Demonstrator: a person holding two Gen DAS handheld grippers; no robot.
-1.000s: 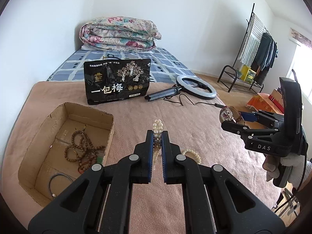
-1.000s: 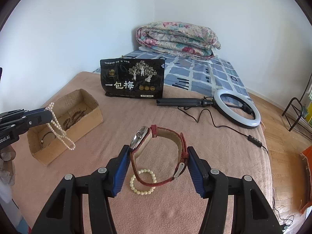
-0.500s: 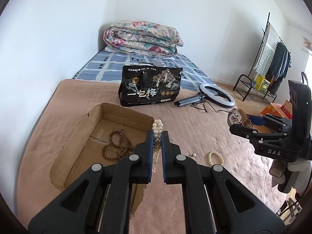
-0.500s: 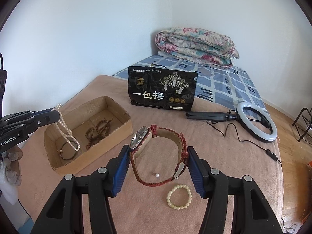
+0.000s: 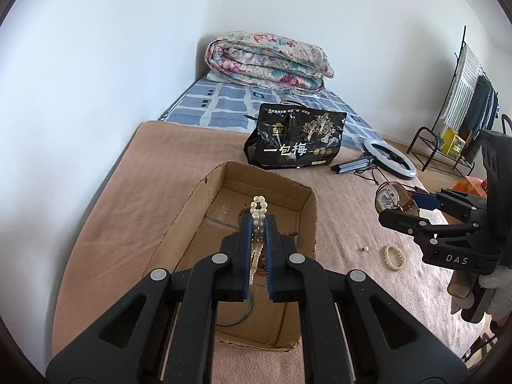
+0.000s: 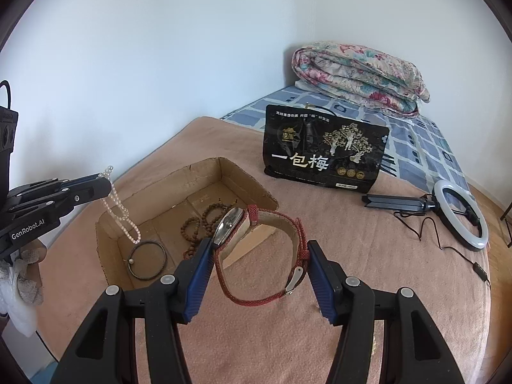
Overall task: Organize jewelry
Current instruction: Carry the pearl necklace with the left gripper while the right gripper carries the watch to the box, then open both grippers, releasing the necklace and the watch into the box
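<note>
My left gripper [image 5: 258,224] is shut on a white pearl necklace [image 5: 258,206] and holds it above the open cardboard box [image 5: 305,204]. In the right wrist view the necklace [image 6: 123,216] hangs from that gripper [image 6: 104,180] over the box's [image 6: 204,166] near left corner. Brown bead strings [image 6: 198,222] and a dark bangle [image 6: 147,259] lie in the box. My right gripper [image 6: 260,246] is shut on a red-strapped watch [image 6: 256,243], held just right of the box. It also shows in the left wrist view [image 5: 392,198].
A cream bead bracelet [image 5: 394,257] and a single loose pearl [image 5: 364,249] lie on the pink blanket [image 5: 153,198] right of the box. A black printed bag [image 6: 323,148] and a ring light [image 6: 460,214] lie behind. A folded quilt [image 6: 358,76] sits at the back.
Both grippers have moved left toward the box. The pearl necklace now hangs over the box, and the watch has come close to its right wall.
</note>
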